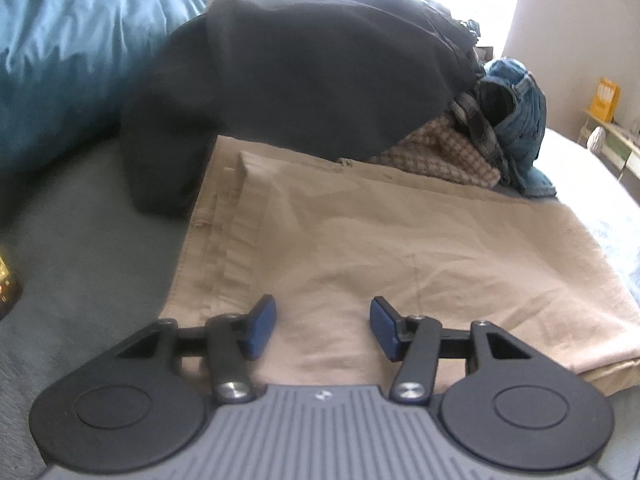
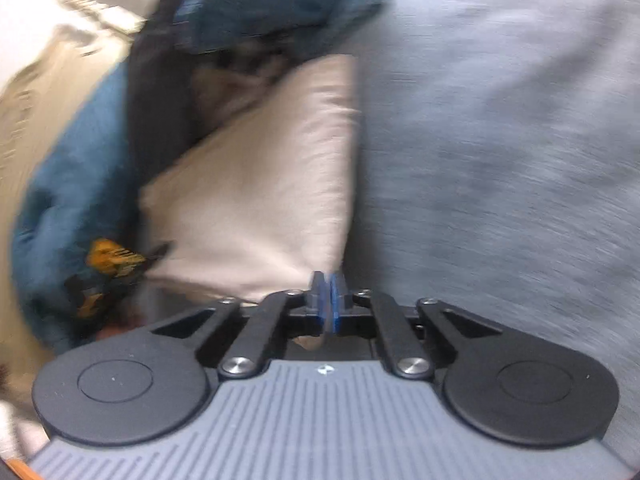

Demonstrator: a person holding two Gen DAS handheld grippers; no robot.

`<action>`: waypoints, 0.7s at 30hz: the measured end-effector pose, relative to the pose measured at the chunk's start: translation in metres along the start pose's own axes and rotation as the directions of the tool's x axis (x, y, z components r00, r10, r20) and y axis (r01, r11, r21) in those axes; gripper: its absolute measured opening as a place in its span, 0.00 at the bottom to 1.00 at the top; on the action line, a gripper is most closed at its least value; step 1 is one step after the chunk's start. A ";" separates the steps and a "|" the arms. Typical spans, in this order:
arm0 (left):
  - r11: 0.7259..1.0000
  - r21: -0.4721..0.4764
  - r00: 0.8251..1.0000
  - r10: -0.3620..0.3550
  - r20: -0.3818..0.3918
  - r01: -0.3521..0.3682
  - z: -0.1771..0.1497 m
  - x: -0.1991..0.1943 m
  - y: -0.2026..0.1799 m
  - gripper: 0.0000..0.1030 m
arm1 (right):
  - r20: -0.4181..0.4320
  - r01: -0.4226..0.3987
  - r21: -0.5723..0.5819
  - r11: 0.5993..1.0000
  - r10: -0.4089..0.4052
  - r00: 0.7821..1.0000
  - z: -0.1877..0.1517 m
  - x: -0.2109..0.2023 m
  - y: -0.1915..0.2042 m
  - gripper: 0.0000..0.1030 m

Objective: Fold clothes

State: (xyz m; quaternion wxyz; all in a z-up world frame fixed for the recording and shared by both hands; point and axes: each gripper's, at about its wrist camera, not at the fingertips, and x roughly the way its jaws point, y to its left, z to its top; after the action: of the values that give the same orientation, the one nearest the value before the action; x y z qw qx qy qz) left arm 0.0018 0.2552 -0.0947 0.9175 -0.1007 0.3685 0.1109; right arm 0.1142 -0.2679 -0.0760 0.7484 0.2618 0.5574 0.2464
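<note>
Folded beige trousers (image 1: 360, 240) lie flat on the bed in the left wrist view. My left gripper (image 1: 323, 326) hovers over their near end, open, with only flat fabric below its blue pads (image 1: 262, 328). In the blurred right wrist view the beige trousers (image 2: 260, 184) rise as a lifted flap whose near corner runs into my right gripper (image 2: 330, 304). Its pads are pressed together on that corner.
A heap of clothes sits behind the trousers: a large black garment (image 1: 300, 80), a checked piece (image 1: 440, 152) and blue jeans (image 1: 520, 120). A teal duvet (image 1: 68, 60) bulges at the left. Grey-green bedding (image 1: 92, 248) and a pale sheet (image 2: 500, 140) surround the trousers.
</note>
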 end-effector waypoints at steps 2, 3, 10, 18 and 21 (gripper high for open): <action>1.000 0.006 1.000 0.001 -0.006 -0.001 0.001 0.000 0.000 0.53 | 0.031 0.012 0.086 0.996 -0.015 0.999 -0.007 -0.012 -0.019 0.04; 1.000 0.010 1.000 0.002 -0.011 -0.002 0.002 0.001 0.000 0.53 | 0.059 0.021 0.105 0.994 -0.028 0.998 -0.010 -0.019 -0.025 0.04; 0.996 0.078 0.998 0.056 -0.040 -0.053 0.006 0.004 -0.008 0.55 | 0.177 0.029 -0.006 1.000 -0.028 0.984 0.004 -0.027 -0.005 0.07; 0.994 0.071 0.996 0.079 -0.026 -0.077 0.003 0.005 -0.013 0.55 | 0.149 0.032 -0.175 0.984 -0.006 0.989 0.070 0.028 0.045 0.13; 0.995 0.076 0.997 0.074 -0.030 -0.071 0.004 0.005 -0.013 0.55 | 0.136 0.020 -0.093 0.995 -0.008 0.991 0.088 0.046 0.038 0.14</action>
State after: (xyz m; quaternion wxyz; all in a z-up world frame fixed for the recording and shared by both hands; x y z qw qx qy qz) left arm 0.0112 0.2445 -0.0943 0.9098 -0.0546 0.3908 0.1286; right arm 0.2078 -0.2199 -0.0620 0.7979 0.2384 0.4946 0.2489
